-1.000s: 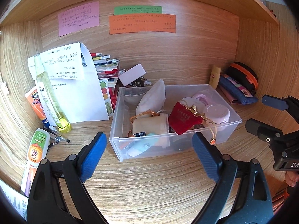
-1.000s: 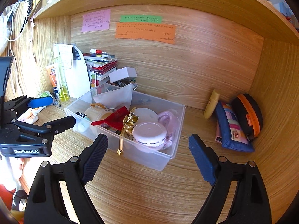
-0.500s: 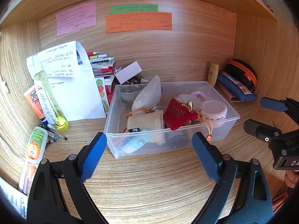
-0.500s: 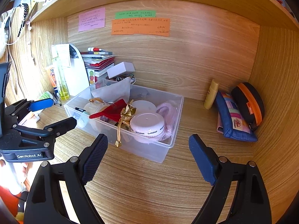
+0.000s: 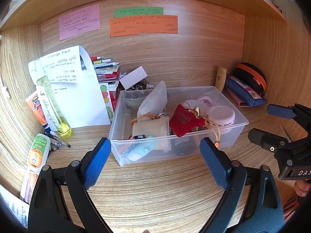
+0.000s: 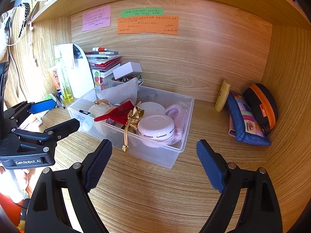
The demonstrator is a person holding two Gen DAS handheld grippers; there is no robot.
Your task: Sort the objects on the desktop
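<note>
Left wrist view: clear bin (image 5: 229, 130) just beyond spread, empty fingers (image 5: 97, 161)

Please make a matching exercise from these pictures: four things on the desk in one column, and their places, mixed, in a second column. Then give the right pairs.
Things:
1. red pouch
2. yellow spray bottle
3. orange note
4. blue pencil case

Places:
A. stuck on the back wall
B. in the clear plastic bin
C. right of the bin, near the side wall
D. standing left of the bin, by the white paper

Pairs: 1-B, 2-D, 3-A, 4-C
</note>
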